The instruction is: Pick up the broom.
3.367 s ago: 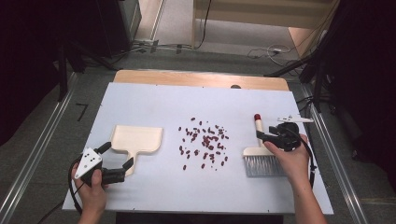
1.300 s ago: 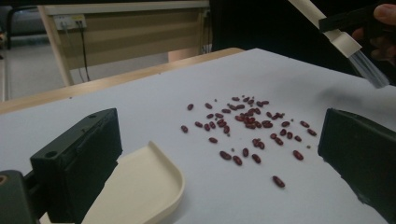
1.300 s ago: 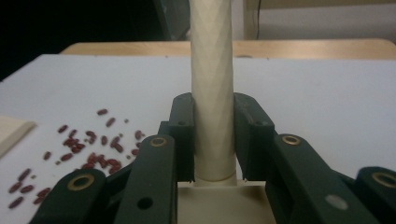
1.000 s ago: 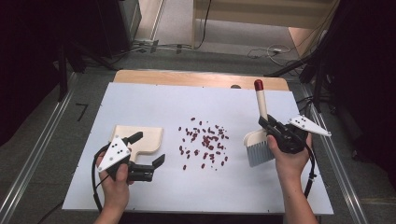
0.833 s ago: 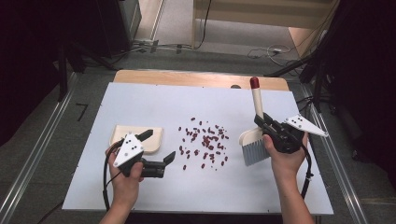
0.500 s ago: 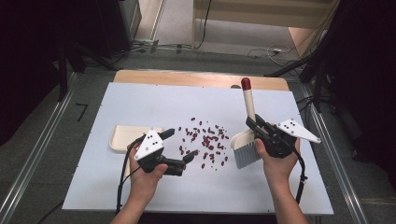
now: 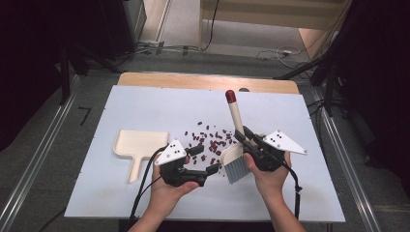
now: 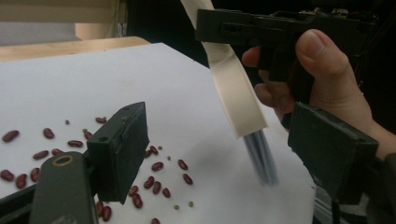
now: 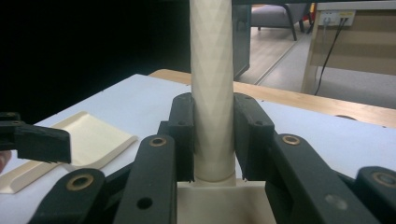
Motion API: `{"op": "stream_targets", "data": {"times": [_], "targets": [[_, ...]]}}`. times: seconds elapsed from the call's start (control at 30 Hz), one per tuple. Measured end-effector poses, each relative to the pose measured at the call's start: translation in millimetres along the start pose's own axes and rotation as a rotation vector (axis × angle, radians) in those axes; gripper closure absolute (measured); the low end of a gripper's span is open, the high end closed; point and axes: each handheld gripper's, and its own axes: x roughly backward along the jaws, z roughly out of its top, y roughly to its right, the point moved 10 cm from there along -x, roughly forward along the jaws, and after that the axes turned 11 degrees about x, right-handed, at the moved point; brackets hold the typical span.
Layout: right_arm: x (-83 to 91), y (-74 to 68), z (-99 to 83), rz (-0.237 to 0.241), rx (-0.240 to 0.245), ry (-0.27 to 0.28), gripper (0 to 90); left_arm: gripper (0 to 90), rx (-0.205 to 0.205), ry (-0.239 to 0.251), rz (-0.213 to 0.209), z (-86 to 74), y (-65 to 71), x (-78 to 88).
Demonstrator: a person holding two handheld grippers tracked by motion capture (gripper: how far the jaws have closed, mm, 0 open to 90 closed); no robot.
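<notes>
Sweeping not yet begun: the right gripper (image 7: 244, 145) clamps the brush (image 7: 234, 145) upright beside the scattered beans (image 7: 210, 140), while the left gripper (image 7: 207, 159), empty jaws just narrowing, leaves the dustpan (image 7: 140, 145) lying unheld nearby.

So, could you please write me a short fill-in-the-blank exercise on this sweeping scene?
1. The right gripper is shut on the handle of the ____.
2. The beans scattered on the table are dark ____.
3. The dustpan lies to the ____ of the beans in the high view.
4. The left gripper holds ____.

Missing words: brush; red; left; nothing
</notes>
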Motion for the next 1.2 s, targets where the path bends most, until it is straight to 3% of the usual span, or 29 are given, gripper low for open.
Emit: {"op": "stream_targets", "data": {"times": [0.17,0.5,0.77,0.93,1.2], "targets": [[-2.6,-13.2,0.1,0.014,0.018,0.004,69.2,27.6,0.007,-0.018,-0.003,-4.7,2.8,-4.5],[-9.8,-34.6,-5.4,0.046,0.04,-0.013,69.2,39.2,0.08,-0.063,-0.029,-15.1,1.5,-12.7],[-10.9,-48.4,-5.8,0.059,0.055,-0.007,69.2,45.2,0.11,-0.079,-0.031,-18.6,-0.1,-14.4],[-10.2,-52.3,-4.2,0.059,0.067,0.003,69.2,49.0,0.147,-0.086,-0.042,-19.7,-1.8,-14.8],[-10.3,-53.5,-4.5,0.047,0.072,0.009,69.2,60.7,0.162,-0.093,-0.042,-21.2,-2.8,-15.7]]}}
